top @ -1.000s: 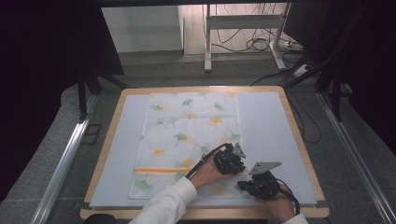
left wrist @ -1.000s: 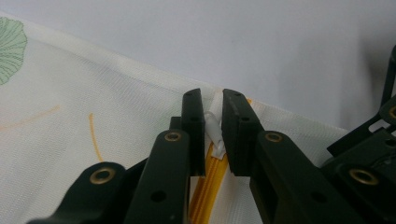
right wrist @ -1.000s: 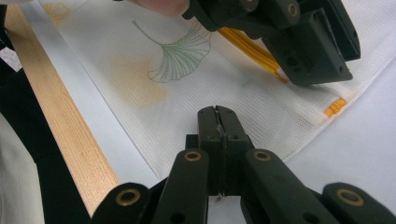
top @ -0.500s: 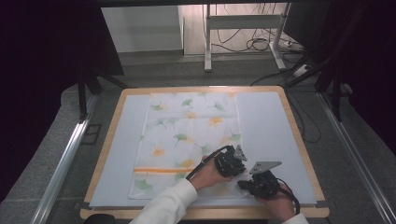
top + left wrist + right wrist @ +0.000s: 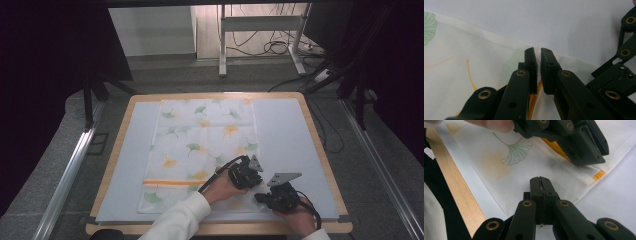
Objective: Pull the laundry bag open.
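A white cloth [image 5: 200, 135] printed with green and orange leaves and one orange stripe lies flat on the pale mat [image 5: 285, 130]. My left gripper [image 5: 245, 175] is low on the cloth's right edge near the stripe. In the left gripper view its jaws [image 5: 538, 51] stand almost together, with the cloth's hem [image 5: 461, 62] drawn up between them. My right gripper [image 5: 277, 197] sits just to the right, at the cloth's near right corner. Its jaws [image 5: 540, 180] are pressed together over the cloth [image 5: 499, 162], and a sliver of fabric shows between them.
The mat rests on a wooden-rimmed table [image 5: 220, 229], whose near rim [image 5: 454, 185] runs close beside the right gripper. The left gripper's body [image 5: 574, 142] is right in front of the right one. Cables and a metal stand [image 5: 260, 45] are on the floor beyond.
Both grippers stay at the cloth's near right corner, hardly moved; the cloth lies as before.
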The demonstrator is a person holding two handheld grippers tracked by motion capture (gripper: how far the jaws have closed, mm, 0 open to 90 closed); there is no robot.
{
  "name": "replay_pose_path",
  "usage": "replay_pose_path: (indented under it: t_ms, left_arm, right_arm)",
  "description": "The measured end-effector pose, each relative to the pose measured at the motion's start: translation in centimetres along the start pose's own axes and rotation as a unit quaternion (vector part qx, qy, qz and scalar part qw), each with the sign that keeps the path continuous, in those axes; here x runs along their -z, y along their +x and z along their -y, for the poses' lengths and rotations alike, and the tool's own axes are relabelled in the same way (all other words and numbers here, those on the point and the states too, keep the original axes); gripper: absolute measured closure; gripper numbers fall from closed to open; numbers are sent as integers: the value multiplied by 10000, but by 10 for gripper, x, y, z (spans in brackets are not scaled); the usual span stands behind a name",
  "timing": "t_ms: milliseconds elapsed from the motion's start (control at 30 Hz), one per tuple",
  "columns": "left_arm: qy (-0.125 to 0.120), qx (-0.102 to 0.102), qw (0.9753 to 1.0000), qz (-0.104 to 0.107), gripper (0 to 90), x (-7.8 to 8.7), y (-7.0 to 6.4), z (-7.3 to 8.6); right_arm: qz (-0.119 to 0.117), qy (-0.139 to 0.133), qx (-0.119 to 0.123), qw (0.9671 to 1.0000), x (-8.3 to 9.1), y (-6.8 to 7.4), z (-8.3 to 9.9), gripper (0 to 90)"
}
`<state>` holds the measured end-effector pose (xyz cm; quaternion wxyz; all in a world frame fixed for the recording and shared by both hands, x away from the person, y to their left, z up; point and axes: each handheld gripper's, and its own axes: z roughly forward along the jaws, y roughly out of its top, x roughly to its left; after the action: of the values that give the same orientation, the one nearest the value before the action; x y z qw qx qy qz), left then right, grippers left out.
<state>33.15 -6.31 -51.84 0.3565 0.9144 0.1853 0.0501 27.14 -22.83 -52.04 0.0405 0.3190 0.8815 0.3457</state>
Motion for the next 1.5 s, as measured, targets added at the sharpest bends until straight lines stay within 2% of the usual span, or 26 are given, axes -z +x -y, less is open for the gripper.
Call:
replay_pose_path:
  t_ms: [333, 433, 533, 633, 700, 867, 1100, 1233, 1400, 1500]
  left_arm:
    - [-43, -23, 10000, 28, 850, 0, 1, 1]
    - [-47, -37, 10000, 26, 850, 0, 1, 0]
    - [-44, -61, 10000, 29, 851, -1, 0, -1]
    - [-57, -95, 9999, -2, 851, -2, 0, -1]
    - [52, -189, 9998, -59, 853, -1, 0, -1]
    - [90, -189, 9997, -96, 854, 0, -1, -1]
    - [125, -172, 9998, -40, 860, 1, 1, 1]
    - [109, -165, 9998, 2, 900, 3, 2, 4]
    - [90, -81, 9999, 67, 900, 4, 2, 6]
    - [117, -107, 9998, 75, 900, 3, 2, 6]
  right_arm:
    - [-15, -4, -61, 10000, 0, -1, 0, 894]
    - [107, -42, -120, 9999, 1, -3, -1, 894]
    - [292, -123, -275, 9991, 1, -10, -2, 894]
    - [361, -160, -375, 9985, 0, -16, -3, 895]
    - [318, -166, -557, 9978, 0, -20, -3, 896]
    - [203, -163, -859, 9960, 1, -24, -1, 899]
    - [175, -147, -935, 9954, 1, -25, -1, 900]
    - [186, -148, -925, 9954, 1, -25, -1, 900]
    - [199, -152, -883, 9958, 1, -24, -2, 899]
    - [204, -145, -869, 9959, 1, -24, -2, 899]
